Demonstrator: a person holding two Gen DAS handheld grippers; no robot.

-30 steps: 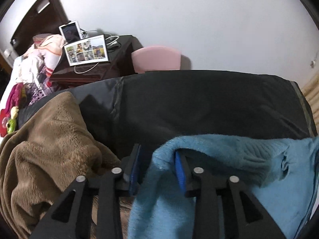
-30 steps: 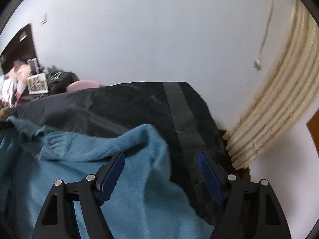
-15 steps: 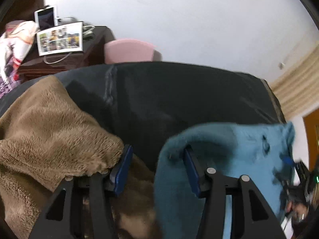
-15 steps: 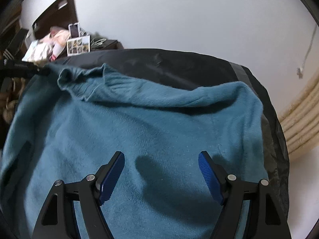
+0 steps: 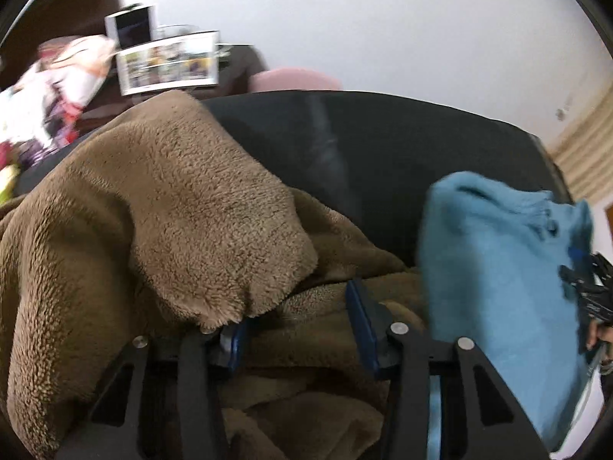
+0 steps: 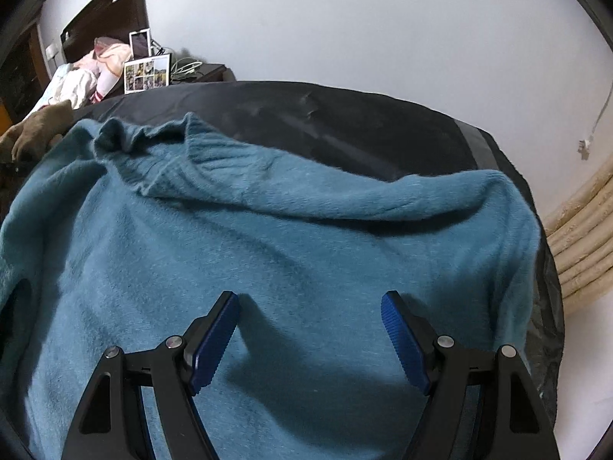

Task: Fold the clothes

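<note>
Since a second back left gripper (image 5: 299,318) slid off blue sweater (image 6: 287,268) over brown fleece (image 5: 161,211) | its jaws closing, pads gripping nothing | right gripper (image 6: 310,333) wide open, empty, above sweater spread on black cover (image 6: 364,122)

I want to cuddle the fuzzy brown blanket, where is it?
The brown blanket is heaped on the left of the left wrist view, on the black cover, just left of the blue sweater and right under the left gripper.
</note>
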